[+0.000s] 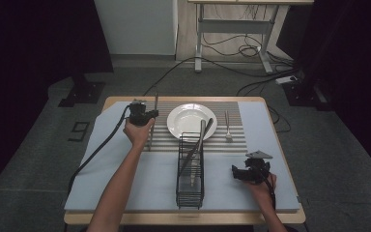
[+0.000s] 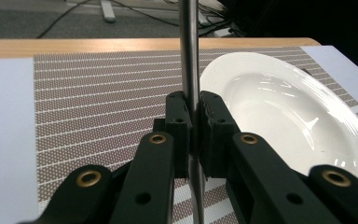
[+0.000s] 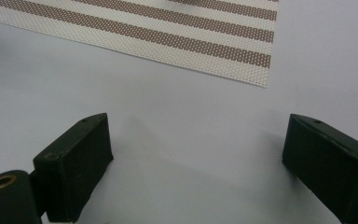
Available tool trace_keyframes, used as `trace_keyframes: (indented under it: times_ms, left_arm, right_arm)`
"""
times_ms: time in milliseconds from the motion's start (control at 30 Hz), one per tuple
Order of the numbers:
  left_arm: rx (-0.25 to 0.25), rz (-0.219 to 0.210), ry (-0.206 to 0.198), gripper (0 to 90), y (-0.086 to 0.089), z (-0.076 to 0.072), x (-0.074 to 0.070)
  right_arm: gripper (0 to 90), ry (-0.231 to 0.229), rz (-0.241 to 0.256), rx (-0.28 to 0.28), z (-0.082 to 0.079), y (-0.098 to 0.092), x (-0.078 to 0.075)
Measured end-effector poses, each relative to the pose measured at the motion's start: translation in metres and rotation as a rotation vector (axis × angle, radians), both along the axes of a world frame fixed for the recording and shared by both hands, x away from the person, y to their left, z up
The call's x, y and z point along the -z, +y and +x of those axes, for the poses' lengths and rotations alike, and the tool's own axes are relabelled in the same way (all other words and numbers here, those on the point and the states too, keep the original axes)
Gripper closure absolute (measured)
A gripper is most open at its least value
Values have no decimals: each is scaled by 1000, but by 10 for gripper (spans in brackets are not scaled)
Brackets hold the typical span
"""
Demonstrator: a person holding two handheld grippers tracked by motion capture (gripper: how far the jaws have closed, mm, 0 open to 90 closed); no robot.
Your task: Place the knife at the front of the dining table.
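Left of the white plate (image 1: 192,121), above the striped placemat (image 2: 98,98), the left gripper (image 2: 193,133) clamps an upright metal utensil (image 2: 189,51). Lower it gently, parallel to the plate. The right gripper (image 3: 196,154) rests wide open, empty.

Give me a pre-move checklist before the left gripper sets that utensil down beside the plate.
1. Left gripper clamped on the utensil: ok, jaws closed on its shaft.
2. Utensil upright: ok, near vertical in the left gripper view.
3. Striped mat left of the plate free: ok.
4. Which end points down: cannot tell.
5. Right gripper clear: ok, open over the blue cloth, holding nothing.
6. Wire rack out of the path: ok, nearer the person.
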State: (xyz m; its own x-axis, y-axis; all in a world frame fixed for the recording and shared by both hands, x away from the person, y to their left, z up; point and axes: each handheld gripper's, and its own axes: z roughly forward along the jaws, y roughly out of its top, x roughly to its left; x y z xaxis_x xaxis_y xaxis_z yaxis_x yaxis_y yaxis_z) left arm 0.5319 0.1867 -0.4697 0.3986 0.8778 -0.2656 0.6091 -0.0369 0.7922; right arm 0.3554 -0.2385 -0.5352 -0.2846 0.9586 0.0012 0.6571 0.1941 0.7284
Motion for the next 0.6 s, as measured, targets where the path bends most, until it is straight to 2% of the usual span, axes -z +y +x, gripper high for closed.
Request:
trace_keyframes:
  times_ms: [33,200,500,600]
  left_arm:
    - [-7,-13,8,832,0,3,2]
    - [-13,-26,26,833,2,11,8]
    - [-22,-44,42,834,1,19,16]
    - [-25,-57,68,833,1,24,22]
  right_arm:
    - [78,0,-1,0,0,0,0]
    - [79,0,-2,-1,0,0,0]
    - [79,0,-2,0,0,0,0]
    - [79,0,-1,-1,0,0,0]
